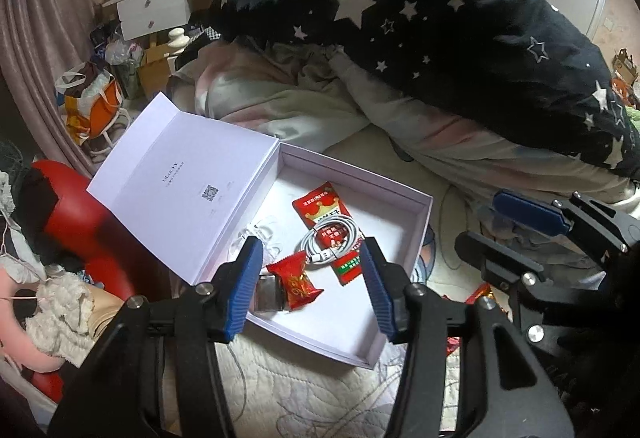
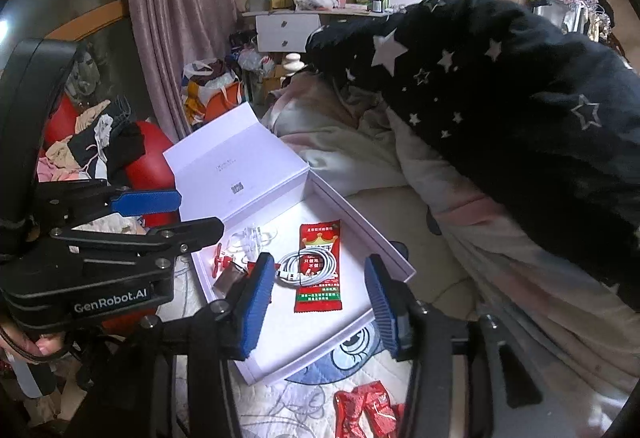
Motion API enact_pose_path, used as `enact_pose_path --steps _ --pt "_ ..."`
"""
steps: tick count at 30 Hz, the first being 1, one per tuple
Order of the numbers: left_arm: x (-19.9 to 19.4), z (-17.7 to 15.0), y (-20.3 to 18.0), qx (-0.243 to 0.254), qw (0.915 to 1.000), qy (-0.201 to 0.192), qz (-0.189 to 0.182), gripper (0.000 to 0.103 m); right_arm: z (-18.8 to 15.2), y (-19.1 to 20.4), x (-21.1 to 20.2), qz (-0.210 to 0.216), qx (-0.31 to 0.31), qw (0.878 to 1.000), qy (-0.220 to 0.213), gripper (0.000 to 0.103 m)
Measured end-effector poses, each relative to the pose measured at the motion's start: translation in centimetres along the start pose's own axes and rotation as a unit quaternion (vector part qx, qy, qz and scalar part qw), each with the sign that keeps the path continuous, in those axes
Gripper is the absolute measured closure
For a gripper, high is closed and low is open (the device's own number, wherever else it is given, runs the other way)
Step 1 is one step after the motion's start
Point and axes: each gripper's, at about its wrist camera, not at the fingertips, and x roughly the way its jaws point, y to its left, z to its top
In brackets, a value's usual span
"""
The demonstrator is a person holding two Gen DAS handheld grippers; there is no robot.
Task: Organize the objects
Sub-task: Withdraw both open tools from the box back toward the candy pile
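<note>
Mauve curtain (image 2: 180, 18), cluttered white dresser (image 2: 286, 30), star-print duvet (image 1: 460, 38) on bed.

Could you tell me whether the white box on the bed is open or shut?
Open: the white box has its lid swung back, exposing its contents.

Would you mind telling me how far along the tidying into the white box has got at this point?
Partly done. The white box lies open on the bed and already holds a coiled white cable, a flat red sachet, a red wrapped candy and a clear clip. Nothing is in hand: the left gripper and right gripper are both open and empty. Left: the red wrappers on the quilt, then closing the lid.
</note>
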Motion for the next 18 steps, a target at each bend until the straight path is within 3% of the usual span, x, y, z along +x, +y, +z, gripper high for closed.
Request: enact_pose_path --steps 10,18 --pt "-4.0 -1.5 -1.9 -0.010 0.9998 -0.019 0.000 0.048 -1.0 -1.7 -4.9 -0.016 0.016 0.999 -0.024 0.053" --pt "-5.9 -3.5 -4.1 -0.011 0.9997 -0.019 -0.009 0.048 -3.7 -3.6 -8.4 -0.034 0.042 0.998 -0.025 0.053"
